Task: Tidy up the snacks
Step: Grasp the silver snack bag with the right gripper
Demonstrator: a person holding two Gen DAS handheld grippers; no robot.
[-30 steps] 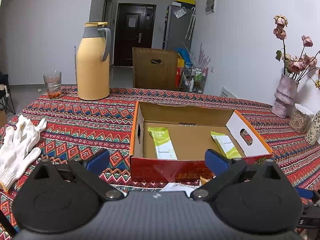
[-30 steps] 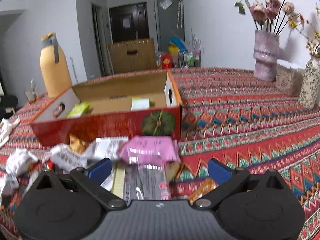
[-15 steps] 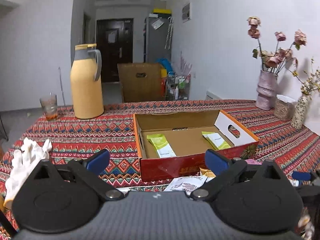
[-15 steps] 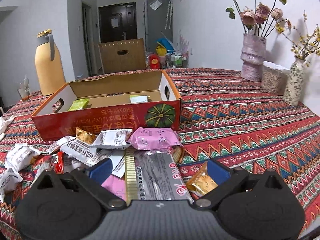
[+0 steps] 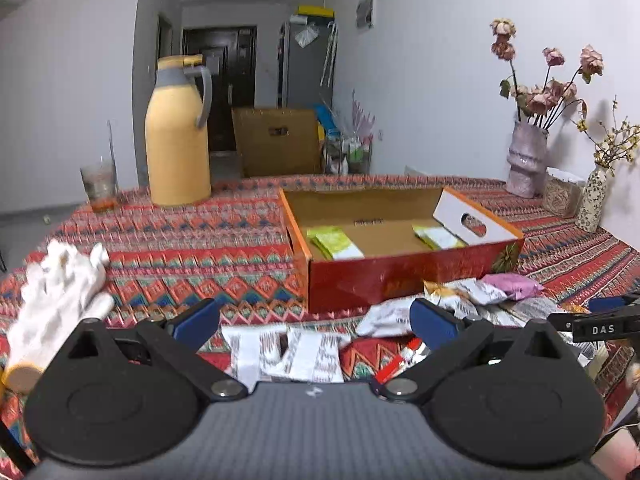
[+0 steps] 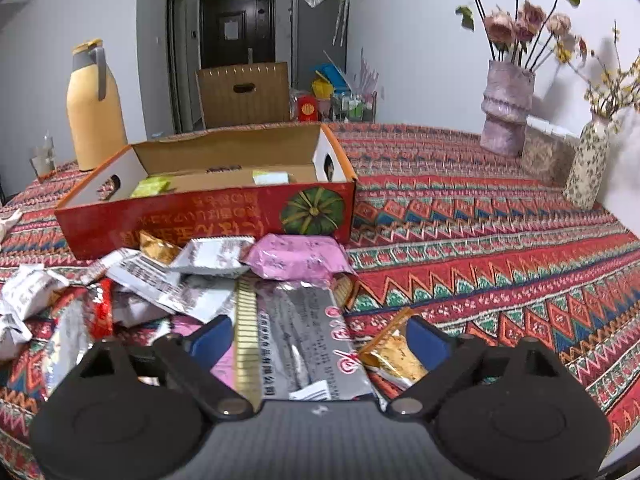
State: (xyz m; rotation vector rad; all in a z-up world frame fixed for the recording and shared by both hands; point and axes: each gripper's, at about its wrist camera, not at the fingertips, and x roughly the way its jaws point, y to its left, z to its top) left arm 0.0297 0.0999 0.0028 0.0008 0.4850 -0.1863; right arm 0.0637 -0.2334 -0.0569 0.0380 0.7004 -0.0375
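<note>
The long silver packet [image 6: 308, 340] lies on top of the snack heap [image 6: 160, 280], just in front of the red box [image 6: 208, 216], and it runs lengthwise between the fingers of your right gripper [image 6: 320, 340]. It looks light and thin, with a smooth foil skin that will probably slip and crinkle, and what is inside may break if you squeeze hard. I think the best hold is across its narrow width near the middle, with both pads on the flat sides, not on the sealed end. Your right gripper points down over the heap; its jaws have just been closing around the packet, but the pads are not pressing on it yet. Your left gripper [image 5: 316, 316] hangs over the white wrappers [image 5: 288, 352] on the left side of the heap, tilted a little downward, with fingers spread and nothing between them.
</note>
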